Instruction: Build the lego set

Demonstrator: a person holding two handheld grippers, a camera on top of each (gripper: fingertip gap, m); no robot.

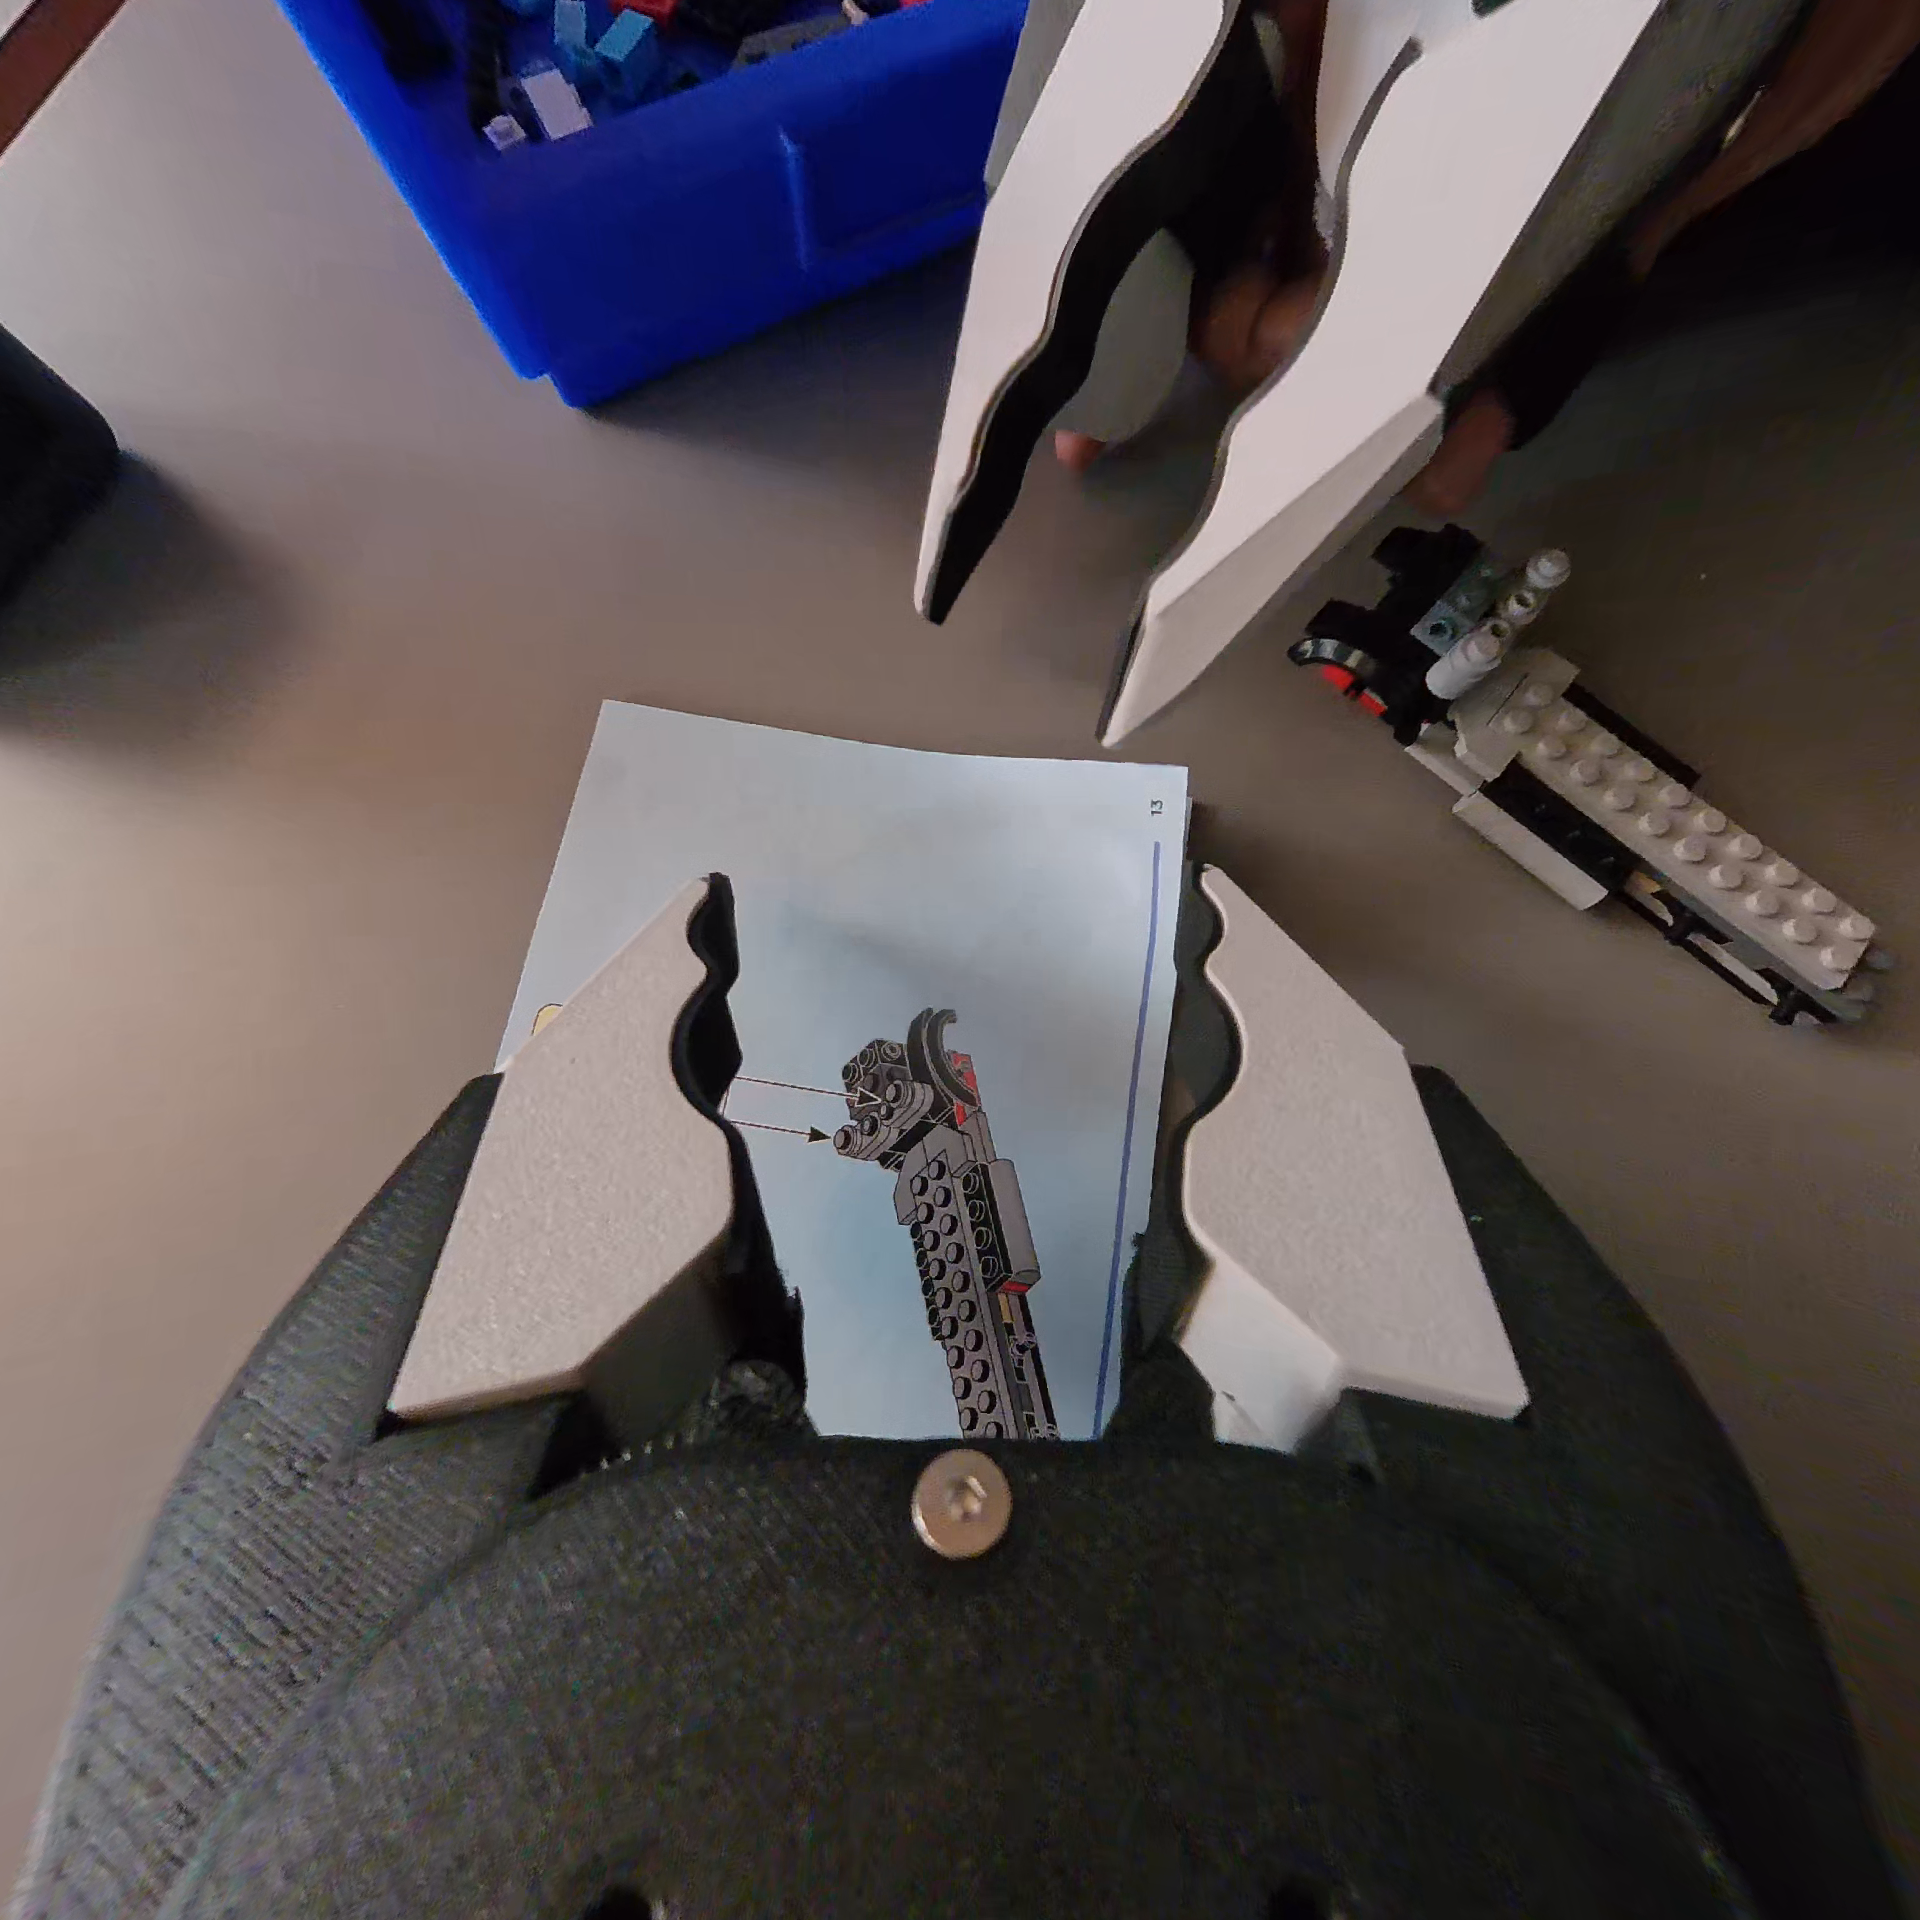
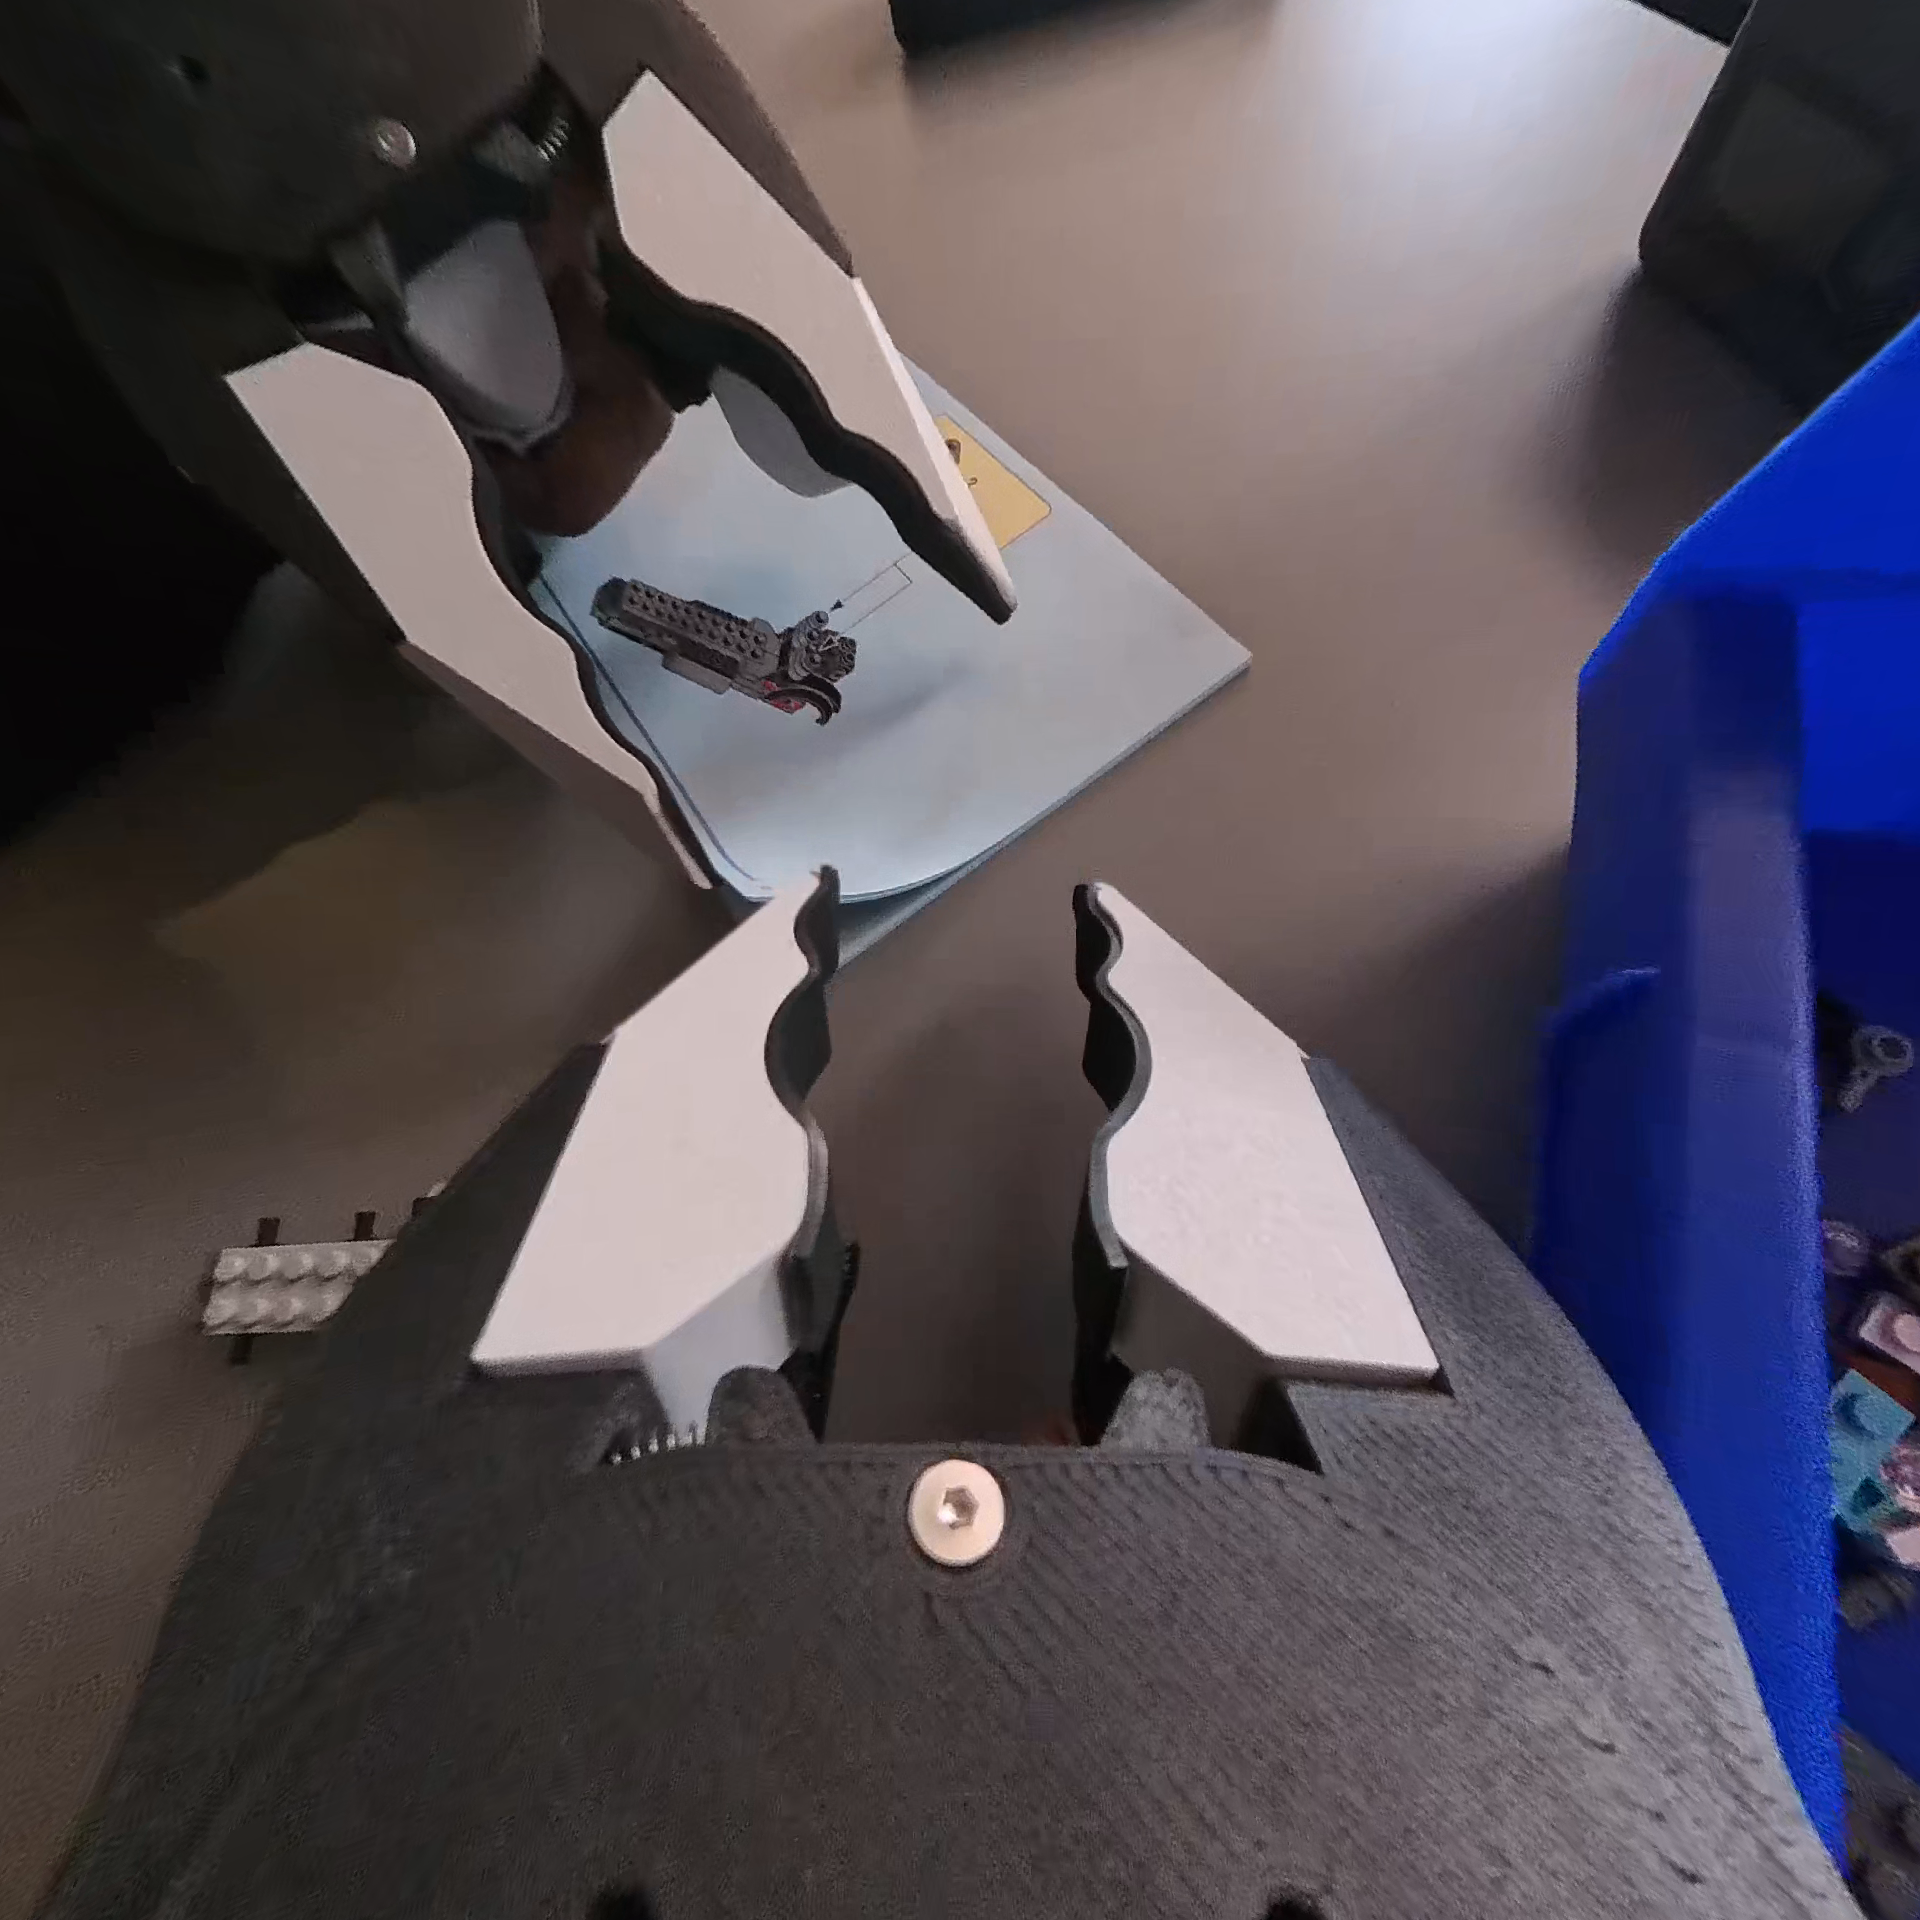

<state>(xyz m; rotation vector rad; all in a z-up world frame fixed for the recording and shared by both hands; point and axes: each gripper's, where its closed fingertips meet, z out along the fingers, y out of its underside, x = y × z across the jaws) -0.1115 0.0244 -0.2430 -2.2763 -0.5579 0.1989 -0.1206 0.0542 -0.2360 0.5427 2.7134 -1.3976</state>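
Grippers, two, both hand-held with pale grey fingers on black bodies. Left gripper hung over the instruction sheet, fingers spread wide apart, nothing between them; its own view looked down through the gap at the printed drawing of a long studded model. Right gripper likewise stood with fingers parted and nothing held, tips just above the near corner of the same sheet. In the left wrist view it showed farther off, pointing down toward the sheet's far edge, with a person's hand visible behind its fingers.

Instruction sheet: pale blue, lying flat on the grey table, one corner slightly lifted in the right wrist view.

Lego model, partly built: long white studded plate over black parts, with a black, red and grey cluster at one end. It lay on the table beside the sheet, untouched by either gripper.

Bin, blue plastic, holding loose bricks of mixed colours, stood beyond the sheet, well apart from the model
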